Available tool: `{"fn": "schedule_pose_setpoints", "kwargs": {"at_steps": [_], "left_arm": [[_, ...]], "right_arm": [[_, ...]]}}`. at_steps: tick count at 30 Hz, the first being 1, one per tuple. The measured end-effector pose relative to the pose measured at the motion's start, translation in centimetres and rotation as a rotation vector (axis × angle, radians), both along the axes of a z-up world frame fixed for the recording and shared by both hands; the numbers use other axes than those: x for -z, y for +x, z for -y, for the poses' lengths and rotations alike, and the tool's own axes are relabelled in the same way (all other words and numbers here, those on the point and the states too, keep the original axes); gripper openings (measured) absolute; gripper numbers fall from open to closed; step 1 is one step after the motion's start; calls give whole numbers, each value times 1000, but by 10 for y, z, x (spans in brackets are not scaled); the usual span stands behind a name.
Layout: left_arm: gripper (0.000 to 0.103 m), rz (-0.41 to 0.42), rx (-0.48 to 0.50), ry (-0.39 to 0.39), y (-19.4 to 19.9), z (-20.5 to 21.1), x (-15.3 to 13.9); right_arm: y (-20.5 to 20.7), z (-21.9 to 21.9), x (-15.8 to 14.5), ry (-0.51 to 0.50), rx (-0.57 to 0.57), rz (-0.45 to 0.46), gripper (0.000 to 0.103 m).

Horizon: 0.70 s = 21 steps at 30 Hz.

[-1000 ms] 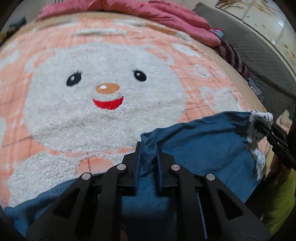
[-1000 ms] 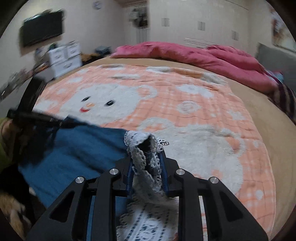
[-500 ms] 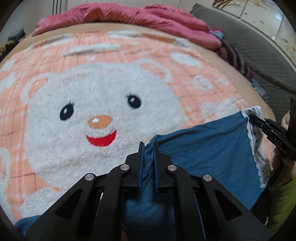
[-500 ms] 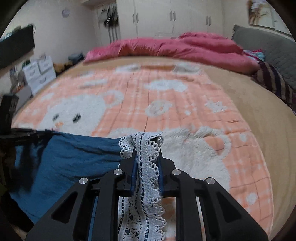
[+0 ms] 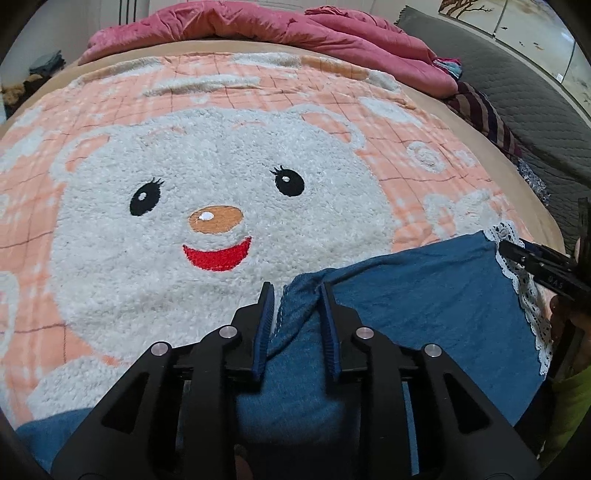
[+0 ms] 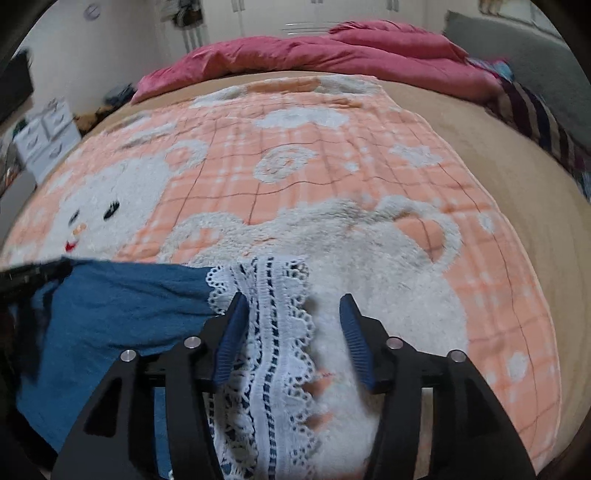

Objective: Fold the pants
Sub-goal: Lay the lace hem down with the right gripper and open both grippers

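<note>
The blue pants (image 5: 424, 306) with a white lace hem (image 5: 524, 295) lie spread on the near edge of the bear blanket (image 5: 221, 147). My left gripper (image 5: 295, 291) is open, its fingers either side of the blue waist corner. My right gripper (image 6: 291, 306) is open over the lace hem (image 6: 273, 325), which rests on the blanket between the jaws. The blue cloth (image 6: 118, 306) runs left from the lace. The right gripper also shows in the left wrist view (image 5: 506, 251) at the lace corner.
A pink duvet (image 5: 277, 29) is bunched at the head of the bed. Striped clothes (image 5: 487, 114) lie at the right edge by a grey headboard (image 5: 517, 74). White drawers (image 6: 48, 136) stand left of the bed.
Both grippers have gone from shut on the pants to open. The pants' top edge has dropped onto the blanket and lies flat.
</note>
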<state>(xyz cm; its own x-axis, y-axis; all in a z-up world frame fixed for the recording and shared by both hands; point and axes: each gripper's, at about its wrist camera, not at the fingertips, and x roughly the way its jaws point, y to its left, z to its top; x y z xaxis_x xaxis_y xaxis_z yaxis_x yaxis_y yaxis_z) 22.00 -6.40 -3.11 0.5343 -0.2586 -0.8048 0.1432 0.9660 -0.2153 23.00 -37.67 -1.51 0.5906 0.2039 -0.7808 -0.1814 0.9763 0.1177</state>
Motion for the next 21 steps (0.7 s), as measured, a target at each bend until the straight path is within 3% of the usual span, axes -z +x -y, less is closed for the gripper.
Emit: {"fn": "schedule_pose_setpoints", "kwargs": {"at_steps": [3,5,14,21], "left_arm": [[29,6,-3,10,-3,1,-4],[29,13,-4,8,-5,1,-7],[35,76,-20,2,-24,3,-31],[45,141,-42,-8,-65,-1,-53]], "right_arm": [[-12,4,-11,14,16,30,59],[-23,7,-20,42,24,52,64],[-66,-5,-42,54,-7,123,70],[-96,-21,-47,70,-47,139,70]]}}
